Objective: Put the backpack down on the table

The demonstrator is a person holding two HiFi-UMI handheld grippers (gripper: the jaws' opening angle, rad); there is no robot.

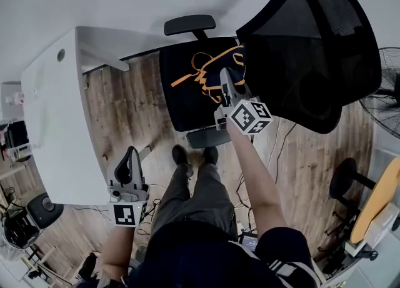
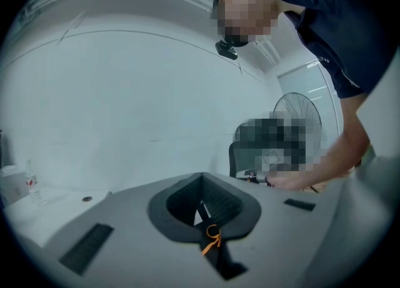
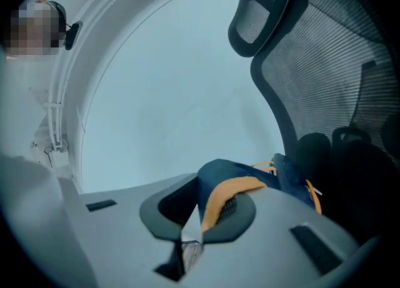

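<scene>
Right gripper (image 3: 200,213) pads clamped on orange-edged strap (image 3: 232,188) of backpack (image 1: 206,74), so pinching soft webbing, not body. Left gripper (image 2: 203,213) jaws together, nothing of backpack in them, hanging low near table (image 1: 56,124) edge. Backpack on chair (image 1: 312,49) seat, well apart from table. Looks soft and floppy tbh, probably sags and swings off one strap; weight unclear. Top handle likely best hold. Head view gives whole layout plus chair-to-table gap. Only right gripper view shows actual pinch. Left gripper view mostly wall and fan (image 2: 299,115)
</scene>
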